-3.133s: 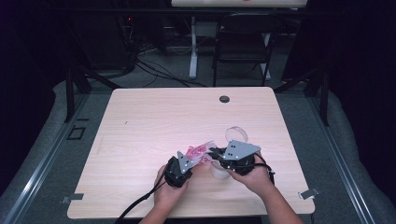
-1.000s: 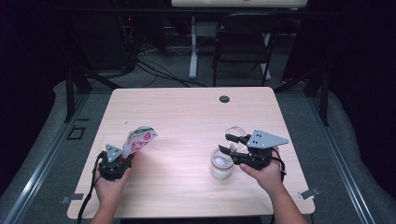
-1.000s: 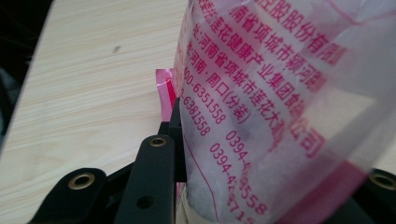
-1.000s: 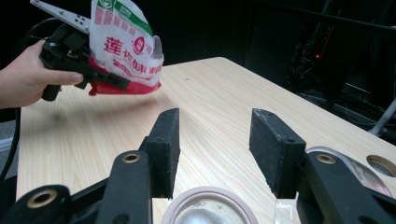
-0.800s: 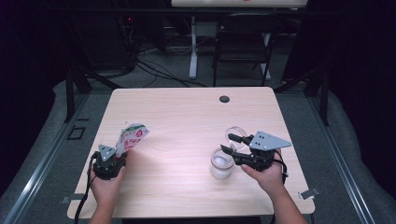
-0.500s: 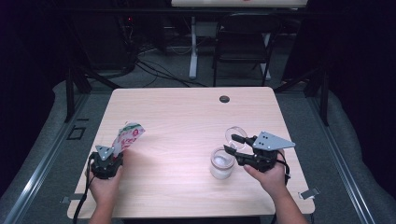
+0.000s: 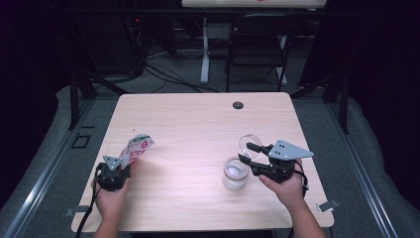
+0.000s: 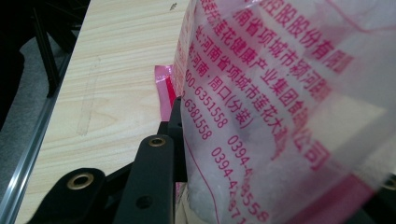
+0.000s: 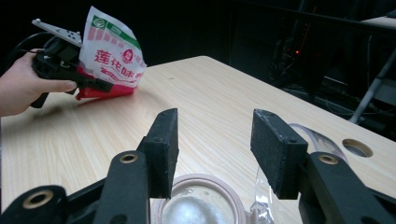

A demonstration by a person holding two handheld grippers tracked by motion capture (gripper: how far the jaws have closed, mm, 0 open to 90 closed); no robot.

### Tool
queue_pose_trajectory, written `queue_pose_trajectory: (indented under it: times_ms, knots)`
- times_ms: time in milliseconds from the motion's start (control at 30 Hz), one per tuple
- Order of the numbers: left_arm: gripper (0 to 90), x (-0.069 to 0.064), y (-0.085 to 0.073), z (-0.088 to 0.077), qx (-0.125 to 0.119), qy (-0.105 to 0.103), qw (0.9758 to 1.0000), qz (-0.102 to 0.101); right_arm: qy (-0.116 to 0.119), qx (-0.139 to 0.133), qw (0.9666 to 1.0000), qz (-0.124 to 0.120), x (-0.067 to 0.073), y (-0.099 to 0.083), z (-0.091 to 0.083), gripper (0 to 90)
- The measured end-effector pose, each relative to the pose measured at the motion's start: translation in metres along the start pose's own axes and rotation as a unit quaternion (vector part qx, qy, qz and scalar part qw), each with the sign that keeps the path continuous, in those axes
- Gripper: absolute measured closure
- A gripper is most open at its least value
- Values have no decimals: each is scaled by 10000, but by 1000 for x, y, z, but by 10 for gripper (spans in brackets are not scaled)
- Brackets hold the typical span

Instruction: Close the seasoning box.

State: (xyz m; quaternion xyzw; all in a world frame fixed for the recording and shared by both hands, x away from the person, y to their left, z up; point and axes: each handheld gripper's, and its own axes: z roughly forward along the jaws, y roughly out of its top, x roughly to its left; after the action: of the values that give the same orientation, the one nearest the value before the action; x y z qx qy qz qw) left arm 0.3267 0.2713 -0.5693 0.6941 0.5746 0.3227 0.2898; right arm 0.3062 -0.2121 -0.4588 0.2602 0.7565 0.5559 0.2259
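Left of the jar (image 7: 235, 172), well apart: seasoning packet (image 7: 134, 148), left gripper (image 7: 120, 163) clamping it upright, seemingly so nothing spills. Just right of the jar: right gripper (image 7: 246, 152), jaws standing apart, gripping nothing, lid (image 7: 249, 143) lying just beyond.

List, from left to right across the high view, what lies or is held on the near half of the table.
Left claw shut on the printed bag → open glass jar → clear lid lying just behind it → right claw, jaws open, held by the person's right hand.
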Motion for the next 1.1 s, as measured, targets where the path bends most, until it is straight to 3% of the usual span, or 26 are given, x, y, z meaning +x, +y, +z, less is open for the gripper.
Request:
queue_pose_trajectory:
  times_ms: [167, 367, 533, 633, 867, 1100]
  knots:
    - [645, 0, -1, 0, -65, -55, 10000, -45, -39, -24, 10000, 56, -1, -1, -1, 514]
    - [431, -5, 1, -5, -207, -109, 9997, 9, -39, -43, 10000, 72, -2, -1, -2, 517]
    - [456, -5, 2, -11, -308, -237, 9992, -80, -23, -10, 10000, 59, 0, -1, 0, 517]
    - [460, -5, 3, -13, -286, -258, 9993, -21, -12, -9, 10000, 43, 2, -1, 0, 516]
    - [250, -12, 6, -19, -487, -650, 9966, 116, -60, 27, 10000, 54, 0, -1, 1, 510]
    - [286, -24, 9, -27, -440, -636, 9966, 279, -94, 100, 9998, 134, -1, -1, 3, 488]
